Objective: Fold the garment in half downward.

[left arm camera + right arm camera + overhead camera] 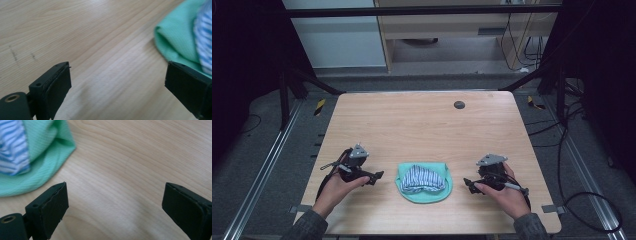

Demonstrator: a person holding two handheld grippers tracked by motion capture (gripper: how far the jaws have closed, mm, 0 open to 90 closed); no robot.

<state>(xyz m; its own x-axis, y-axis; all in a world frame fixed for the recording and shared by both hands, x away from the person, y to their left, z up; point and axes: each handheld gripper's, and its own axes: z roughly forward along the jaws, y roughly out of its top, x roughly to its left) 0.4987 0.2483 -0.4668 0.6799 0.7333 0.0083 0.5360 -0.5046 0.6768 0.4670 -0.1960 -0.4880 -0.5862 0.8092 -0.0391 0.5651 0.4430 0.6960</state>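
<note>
Desk (422, 125): light wood. Green cloth (424, 192) lies flat near your edge, between your grippers; striped cloth (424, 177) sits bunched on top of it. Your left gripper (374, 176) and right gripper (468, 184) flank the cloths, each just beside them, jaws spread wide, holding nothing.

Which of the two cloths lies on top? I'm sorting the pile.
The blue-and-white striped cloth: it sits bunched on the plain green cloth, whose edge shows all around it.
</note>
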